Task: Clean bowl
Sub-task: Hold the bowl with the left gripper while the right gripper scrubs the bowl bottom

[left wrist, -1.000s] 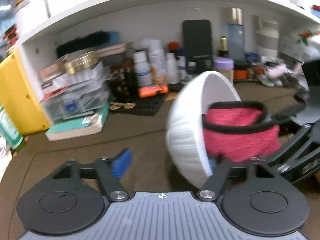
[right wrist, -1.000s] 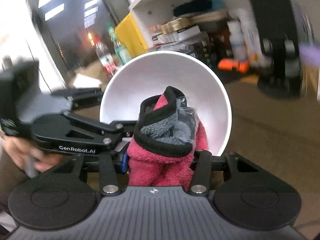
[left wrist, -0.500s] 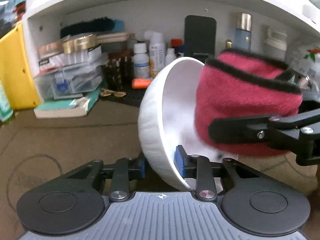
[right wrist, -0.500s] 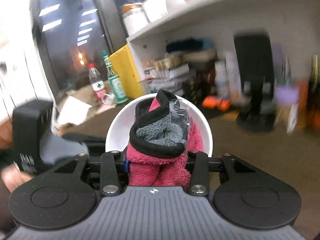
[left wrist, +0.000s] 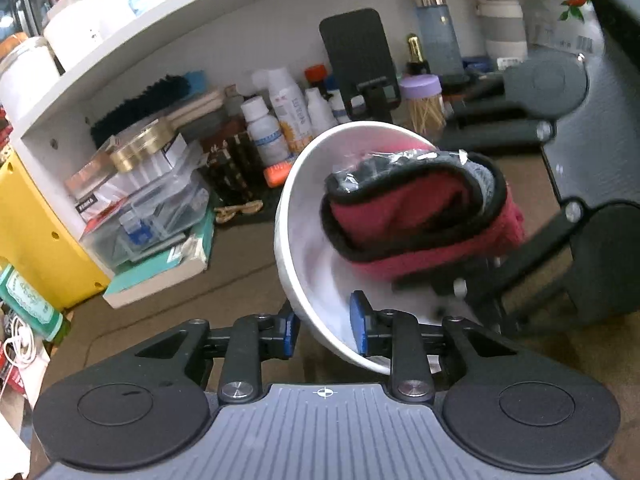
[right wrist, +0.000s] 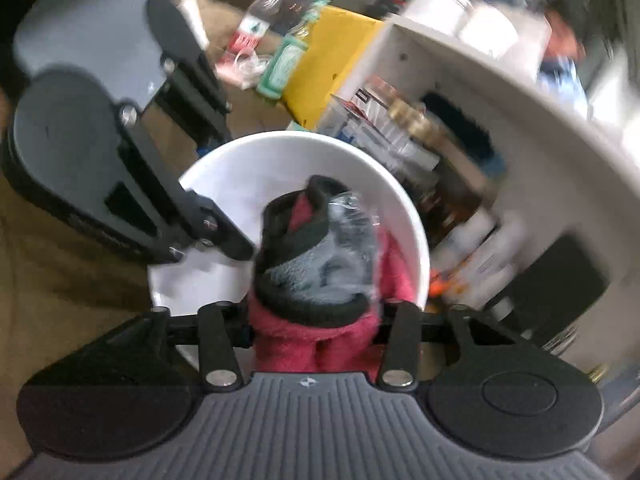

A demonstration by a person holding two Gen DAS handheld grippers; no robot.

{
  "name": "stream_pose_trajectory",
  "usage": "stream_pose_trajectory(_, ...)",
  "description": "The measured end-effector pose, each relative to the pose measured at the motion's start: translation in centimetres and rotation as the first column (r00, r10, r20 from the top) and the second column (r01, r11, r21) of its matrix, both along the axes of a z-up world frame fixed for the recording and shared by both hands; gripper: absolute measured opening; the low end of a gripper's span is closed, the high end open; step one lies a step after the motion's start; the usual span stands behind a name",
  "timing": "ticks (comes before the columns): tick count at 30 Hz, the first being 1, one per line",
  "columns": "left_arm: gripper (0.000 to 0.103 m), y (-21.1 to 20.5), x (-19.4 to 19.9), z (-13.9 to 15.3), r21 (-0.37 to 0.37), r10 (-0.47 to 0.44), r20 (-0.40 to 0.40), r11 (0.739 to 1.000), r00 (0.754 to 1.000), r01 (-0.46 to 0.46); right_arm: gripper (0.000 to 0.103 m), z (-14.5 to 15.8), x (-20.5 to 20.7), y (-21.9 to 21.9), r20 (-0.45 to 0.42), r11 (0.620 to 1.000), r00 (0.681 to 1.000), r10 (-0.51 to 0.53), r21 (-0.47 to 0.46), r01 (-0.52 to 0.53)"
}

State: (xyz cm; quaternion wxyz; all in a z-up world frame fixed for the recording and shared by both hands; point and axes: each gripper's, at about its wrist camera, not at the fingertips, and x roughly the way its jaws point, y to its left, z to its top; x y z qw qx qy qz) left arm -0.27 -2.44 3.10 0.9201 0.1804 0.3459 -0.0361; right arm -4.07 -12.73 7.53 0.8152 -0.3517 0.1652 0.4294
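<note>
Left wrist view: left tool [left wrist: 324, 326] pinches the lower rim of a round white plastic bowl [left wrist: 304, 216]; one blue pad sits outside the wall, the other inside. Bowl is tipped on its side, off the brown table [left wrist: 168, 292], opening toward 3 o'clock. A folded red fleece cloth w/ black trim [left wrist: 404, 216] is pushed into the opening from 3 o'clock by the right tool [left wrist: 472, 276], whose grey body fills the 2–4 o'clock edge. Only this view shows sharply, behind the bowl at 10–12 o'clock, a white shelf unit [left wrist: 224, 16] packed w/ white bottles [left wrist: 280, 116], a gold-lidded tin [left wrist: 140, 148], a clear plastic box [left wrist: 152, 208], a black phone stand [left wrist: 360, 56] and a purple-lidded jar of sticks [left wrist: 424, 104]; a yellow cabinet [left wrist: 36, 220] stands at 9 o'clock.

Right wrist view: right tool [right wrist: 316, 320] is clamped narrow on the cloth [right wrist: 312, 340]; grey inner pile and a crinkled clear wrapper show at the fold, seen better here than from the left. Bowl [right wrist: 248, 176] faces the lens, cloth pressed into its interior at about 5 o'clock. Left tool [right wrist: 212, 236] reaches in from 9 o'clock onto the rim. Background is motion-blurred; a clear water bottle w/ red cap [right wrist: 256, 20] and a green bottle [right wrist: 288, 60] at 11–12 o'clock show only here.
</note>
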Motion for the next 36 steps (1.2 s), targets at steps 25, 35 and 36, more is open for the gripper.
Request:
stream_pose_trajectory(25,0.057,0.4,0.2,-0.2,-0.054,0.004,-0.041,0.999,0.999,-0.006,0.027,-1.2,-4.6,-1.2,0.164,0.995,0.986,-0.027,-0.092,0.043)
stream_pose_trajectory(35,0.05,0.9,0.2,-0.5,-0.088,0.035,-0.021,0.995,0.999,-0.036,0.023,1.9,-1.2,1.4,0.091,0.998,0.995,-0.034,-0.04,0.038)
stream_pose_trajectory(36,0.049,1.1,0.1,-0.4,-0.098,0.039,-0.021,0.994,0.999,-0.041,0.024,1.1,-0.9,2.2,0.132,0.995,0.991,-0.035,-0.09,0.047)
